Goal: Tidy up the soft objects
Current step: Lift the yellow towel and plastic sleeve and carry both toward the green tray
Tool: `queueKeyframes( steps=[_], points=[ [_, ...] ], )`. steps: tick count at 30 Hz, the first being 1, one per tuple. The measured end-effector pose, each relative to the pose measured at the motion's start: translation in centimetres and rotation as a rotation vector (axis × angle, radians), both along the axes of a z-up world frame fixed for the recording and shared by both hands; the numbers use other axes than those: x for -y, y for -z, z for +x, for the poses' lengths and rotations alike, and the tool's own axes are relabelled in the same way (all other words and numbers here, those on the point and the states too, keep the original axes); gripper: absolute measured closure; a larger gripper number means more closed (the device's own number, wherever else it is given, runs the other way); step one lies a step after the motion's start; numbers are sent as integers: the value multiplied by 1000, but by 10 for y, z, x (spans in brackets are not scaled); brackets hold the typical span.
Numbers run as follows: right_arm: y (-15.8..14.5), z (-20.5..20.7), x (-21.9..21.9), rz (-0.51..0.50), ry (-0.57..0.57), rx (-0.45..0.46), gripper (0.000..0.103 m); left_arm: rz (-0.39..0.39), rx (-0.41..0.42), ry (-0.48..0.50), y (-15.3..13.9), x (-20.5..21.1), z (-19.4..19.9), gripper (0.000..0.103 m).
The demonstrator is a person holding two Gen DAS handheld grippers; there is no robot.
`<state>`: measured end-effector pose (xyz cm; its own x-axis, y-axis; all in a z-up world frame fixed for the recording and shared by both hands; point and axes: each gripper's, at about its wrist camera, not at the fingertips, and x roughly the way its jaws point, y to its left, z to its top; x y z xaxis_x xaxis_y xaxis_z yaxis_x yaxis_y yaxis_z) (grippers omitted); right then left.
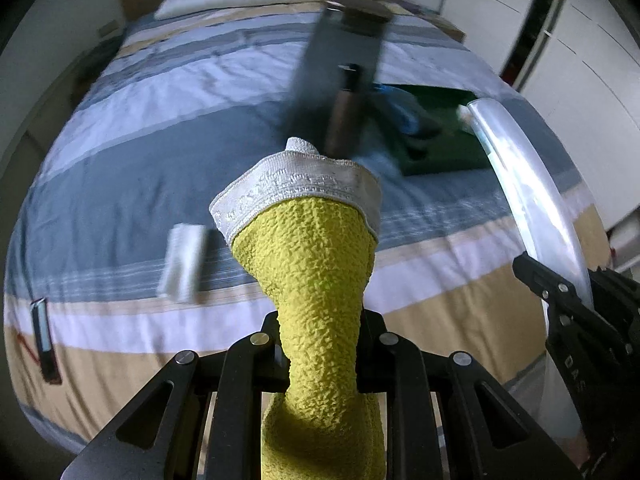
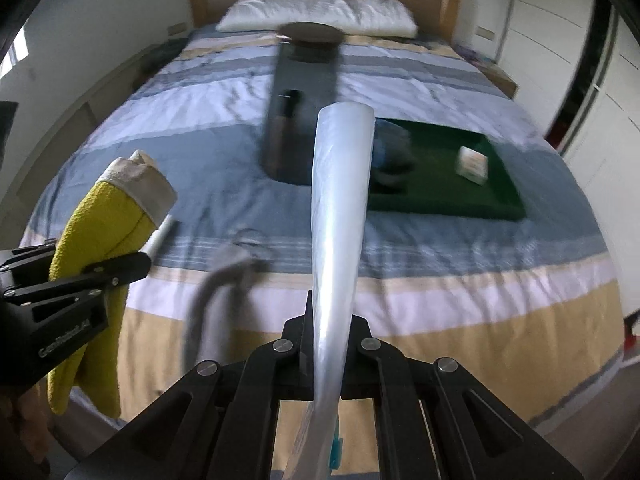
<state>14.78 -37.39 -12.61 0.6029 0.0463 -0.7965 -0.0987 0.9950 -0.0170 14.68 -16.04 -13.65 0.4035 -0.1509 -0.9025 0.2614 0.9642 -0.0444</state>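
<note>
The yellow towel (image 1: 320,280) is pinched between the pressed-together fingers of the left gripper (image 1: 320,344), and it is held up off the bed (image 1: 120,140), its white woven border (image 1: 296,184) standing above the fingertips while the rest hangs down behind the jaws. Seen from the right wrist, the same cloth is draped well clear of the striped cover, so it is judged to be carried, not dragged.

On the other side, a clear plastic bag (image 2: 340,208) is gripped by the right gripper (image 2: 326,328), fingers closed on it, the film rising forward from the jaws as a pale, stiff-looking band. The pairing is read this way: 1 tool keeps the container, the other keeps the thing meant for it. That is only a judgement; whether the bag's mouth is open cannot be told.

The 2 grippers are held side by side over the foot of the bed, near but apart, the towel to the left of the bag.

Further up the cover, a green mat (image 2: 460,176) is laid out with a small white box (image 2: 472,164) on it and something blue (image 2: 390,140) at its left edge, blurred. A grey cloth (image 2: 236,264) is seen just ahead of the right gripper, and a folded white piece (image 1: 184,260) lies left of the towel. A dark stand (image 2: 306,112) rises mid-bed; a pillow (image 2: 320,14) rests at the headboard.
</note>
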Motion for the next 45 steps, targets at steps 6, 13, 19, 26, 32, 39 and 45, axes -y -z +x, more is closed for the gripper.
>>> queueKeyframes(
  steps=[6,13,19,26,32,39,45],
  points=[
    [1,9,50,-29,86,-14,99,-23,-17,77,8,55,9,87],
    [3,34,99,-53,147,-9,99,-56,-19,107,12,114,33,86],
    [4,67,128,-69,179,18,99,-76,-11,104,13,148,61,86],
    [13,115,160,-90,161,47,99,-93,25,92,14,184,102,86],
    [28,160,181,-121,133,67,99,-95,44,63,21,205,137,86],
    [46,210,194,-152,105,98,99,-100,69,25,28,220,171,86],
    [55,247,198,-180,58,136,98,-98,89,-4,30,227,192,85]
  ],
)
